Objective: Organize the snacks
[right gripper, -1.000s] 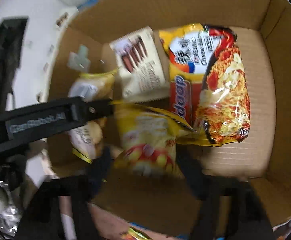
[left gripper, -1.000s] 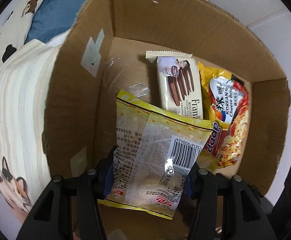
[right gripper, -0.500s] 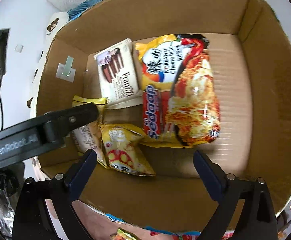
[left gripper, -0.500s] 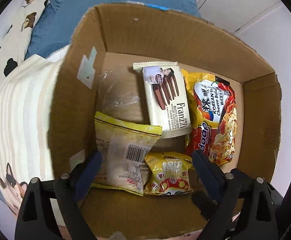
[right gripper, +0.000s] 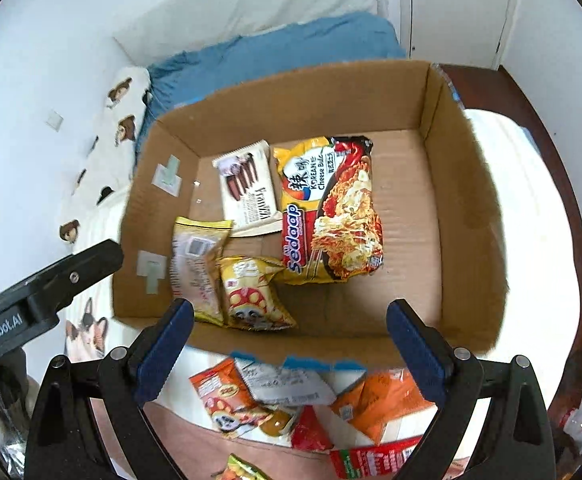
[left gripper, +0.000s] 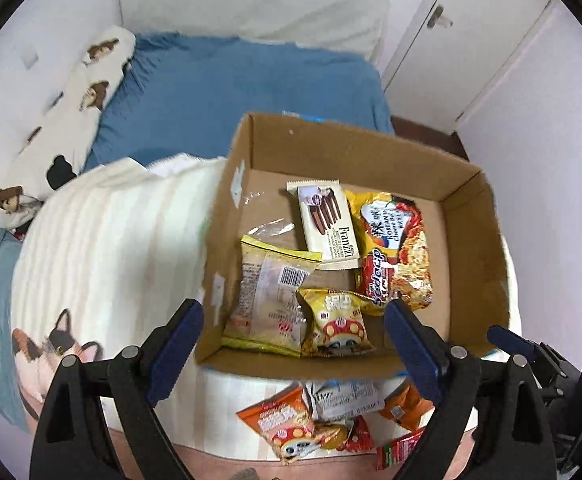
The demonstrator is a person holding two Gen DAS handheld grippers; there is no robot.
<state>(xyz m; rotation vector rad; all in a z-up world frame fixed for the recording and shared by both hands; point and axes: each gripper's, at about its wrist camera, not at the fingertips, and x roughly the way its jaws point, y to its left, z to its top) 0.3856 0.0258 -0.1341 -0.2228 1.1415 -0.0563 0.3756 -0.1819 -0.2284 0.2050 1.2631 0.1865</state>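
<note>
**Both grippers empty above the box; loose packets waiting**

Left to right: my left gripper (left gripper: 293,322) stands wide, holding nothing. In the open brown cardboard box (right gripper: 467,216) on the bed lie a pale yellow barcoded packet (right gripper: 197,264), a yellow mushroom-print snack bag (right gripper: 251,292), a white chocolate-wafer pack (right gripper: 249,188) and a red-and-yellow noodle packet (right gripper: 331,208). My right gripper (right gripper: 289,322) is equally wide and empty. Judged step: between placements. Next, each gripper must lower onto the orange snack bags (right gripper: 379,400) lying before the box.
</note>
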